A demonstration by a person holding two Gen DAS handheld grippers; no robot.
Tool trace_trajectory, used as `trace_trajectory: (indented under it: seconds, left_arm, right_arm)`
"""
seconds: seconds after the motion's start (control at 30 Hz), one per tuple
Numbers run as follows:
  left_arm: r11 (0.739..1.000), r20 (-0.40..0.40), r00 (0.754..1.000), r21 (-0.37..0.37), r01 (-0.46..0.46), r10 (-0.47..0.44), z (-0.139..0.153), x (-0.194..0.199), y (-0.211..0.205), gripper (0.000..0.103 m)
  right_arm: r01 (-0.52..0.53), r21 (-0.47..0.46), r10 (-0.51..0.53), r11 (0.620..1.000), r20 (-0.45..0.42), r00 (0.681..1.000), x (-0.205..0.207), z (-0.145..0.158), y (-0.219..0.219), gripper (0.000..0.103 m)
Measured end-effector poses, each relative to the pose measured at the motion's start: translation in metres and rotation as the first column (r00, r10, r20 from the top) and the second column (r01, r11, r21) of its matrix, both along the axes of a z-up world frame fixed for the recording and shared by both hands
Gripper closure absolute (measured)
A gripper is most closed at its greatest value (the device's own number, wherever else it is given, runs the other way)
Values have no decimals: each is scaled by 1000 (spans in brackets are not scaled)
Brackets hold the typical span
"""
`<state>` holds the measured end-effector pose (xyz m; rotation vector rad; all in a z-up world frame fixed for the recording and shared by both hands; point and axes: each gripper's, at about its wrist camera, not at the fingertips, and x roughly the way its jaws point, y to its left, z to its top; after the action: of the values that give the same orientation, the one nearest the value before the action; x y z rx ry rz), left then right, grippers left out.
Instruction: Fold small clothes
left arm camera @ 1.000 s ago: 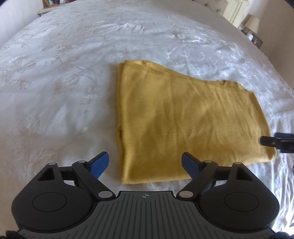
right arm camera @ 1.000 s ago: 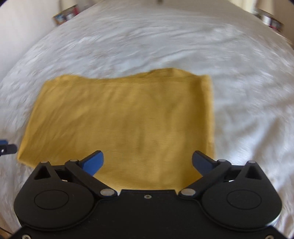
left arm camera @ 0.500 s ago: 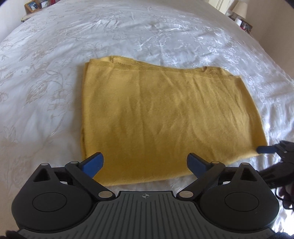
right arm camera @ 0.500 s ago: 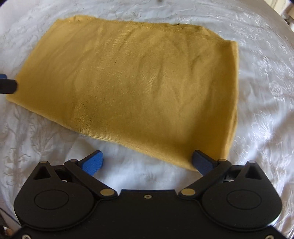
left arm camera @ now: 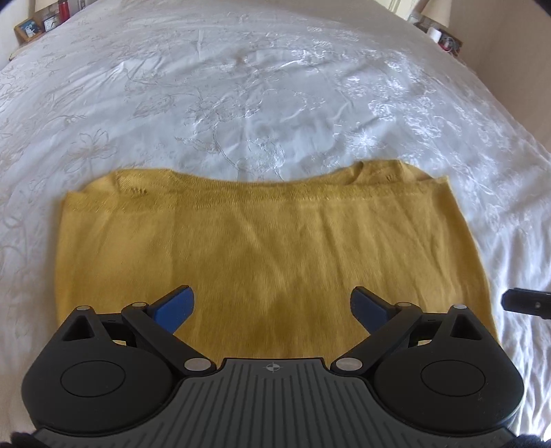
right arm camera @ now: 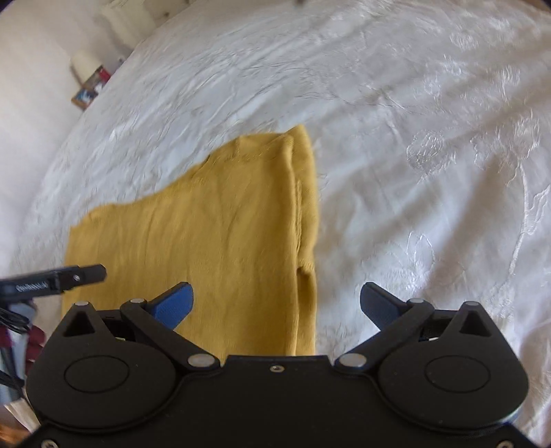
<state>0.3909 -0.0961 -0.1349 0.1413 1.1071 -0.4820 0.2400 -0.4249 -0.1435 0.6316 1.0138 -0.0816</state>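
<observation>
Folded garment point(left arm camera: 268, 248) lying flat on the bedspread point(left arm camera: 261, 89), toward the near side of the bed. Left gripper point(left arm camera: 272, 305) hanging right over the garment's near middle, both fingers above cloth, nothing between them. Right gripper point(right arm camera: 277, 299) straddling the garment's right edge: 1 finger over cloth, the other over bare bedspread. Tip of the right gripper poking in just off the garment's right edge in the left wrist view, tip of the left gripper over the garment's left part in the right wrist view. Picture frames point(left arm camera: 32, 26) past the bed's far left corner, lamp point(left arm camera: 435, 12) and small stuff past the far right corner.
</observation>
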Motion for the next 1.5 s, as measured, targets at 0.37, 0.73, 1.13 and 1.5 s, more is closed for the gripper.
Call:
trace_trajectory:
  seconds: [0.37,0.73,1.13,1.5]
  left_arm:
    - [990,-122,990,134,-51,67,-48,46,-23,0]
    - [986,-124,989,159,-60,80,-53,47,-27,0]
    - [985,-128,989,164,-59,80,-56,50,-29,0]
    - [986,-120,990,157,-55,75,-55,47,-27,0]
  right_arm:
    - [-53,158,71,986,-108,992,45,-51,-9,0]
    - [-23,308,29,951,-15,999,36,-59,-35,0]
    - [-146,314,121,938,97,988,101,-63,-41,0]
    - [-122,441,89,889,93,992,79,-71,-52,0]
